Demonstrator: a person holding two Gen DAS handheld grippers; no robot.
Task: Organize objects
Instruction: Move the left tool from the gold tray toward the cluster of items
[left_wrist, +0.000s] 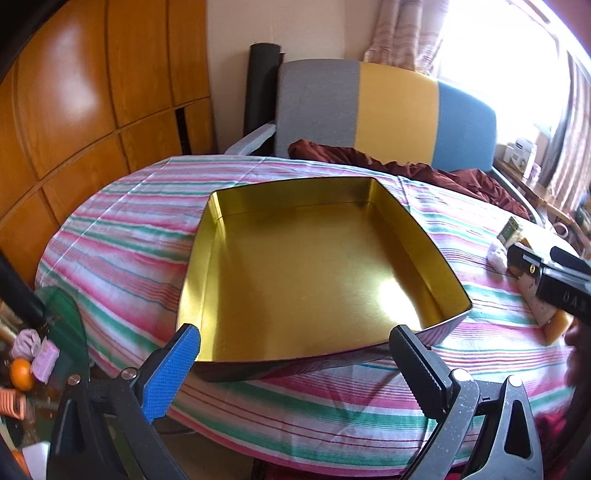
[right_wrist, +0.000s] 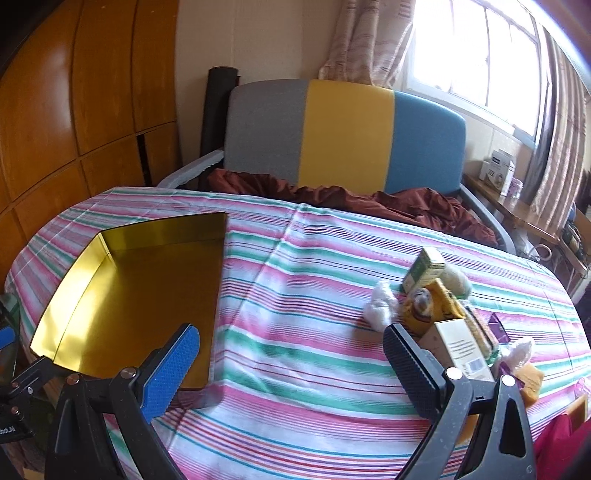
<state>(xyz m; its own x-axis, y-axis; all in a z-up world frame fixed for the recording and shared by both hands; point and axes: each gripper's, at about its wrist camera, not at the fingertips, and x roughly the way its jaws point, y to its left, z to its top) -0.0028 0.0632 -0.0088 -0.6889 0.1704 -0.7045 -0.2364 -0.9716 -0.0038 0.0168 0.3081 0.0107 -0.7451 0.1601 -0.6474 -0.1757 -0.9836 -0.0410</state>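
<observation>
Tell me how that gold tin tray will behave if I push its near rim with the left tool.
The gold tin tray looks like thin, rigid metal and holds nothing, so it is probably light and slides readily. The striped tablecloth under it may bunch or drag along. Its walls are low and its base wide, so tipping seems unlikely. The left tool is open at the near rim.

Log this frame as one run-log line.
stage: start | left gripper: open, facing gold tin | right gripper: open, over striped cloth | tin: nothing inside | item pile: right of tin
</observation>
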